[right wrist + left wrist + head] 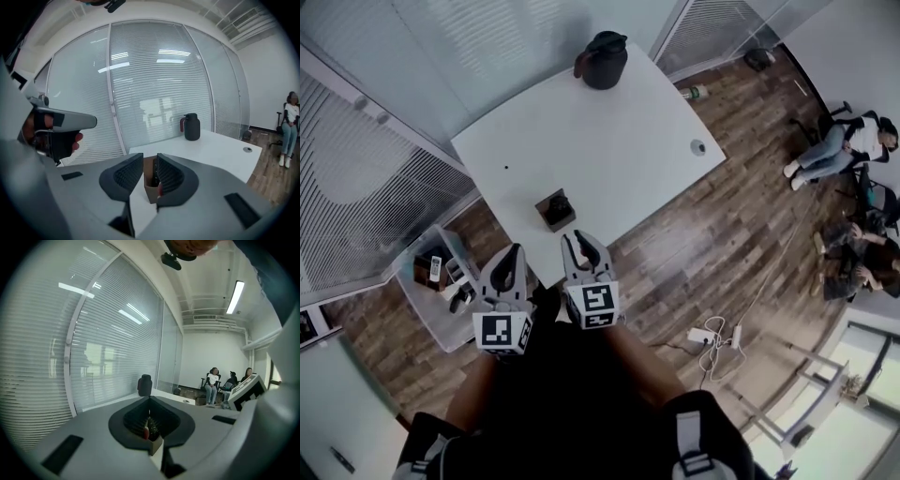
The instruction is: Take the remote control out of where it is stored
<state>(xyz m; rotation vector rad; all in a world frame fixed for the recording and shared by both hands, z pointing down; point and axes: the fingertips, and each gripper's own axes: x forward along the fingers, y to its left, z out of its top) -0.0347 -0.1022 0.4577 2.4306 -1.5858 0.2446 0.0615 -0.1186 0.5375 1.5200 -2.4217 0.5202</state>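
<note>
A small brown box (553, 212) stands near the front edge of the white table (609, 141), with a dark remote control (561, 202) upright inside it. My right gripper (584, 247) hovers just in front of the box. In the right gripper view the jaws (150, 161) stand a little apart, so the gripper is open, with the box (149, 187) and the remote (154, 176) seen through the gap and not touched. My left gripper (510, 266) hangs beside it, off the table's corner. Its jaws (149, 399) are shut and hold nothing.
A black jug (604, 60) stands at the table's far edge. A low shelf cart (441, 281) with small items sits to the left by the blinds. A power strip with cables (708, 336) lies on the wood floor, and people sit on chairs (853, 141) at the right.
</note>
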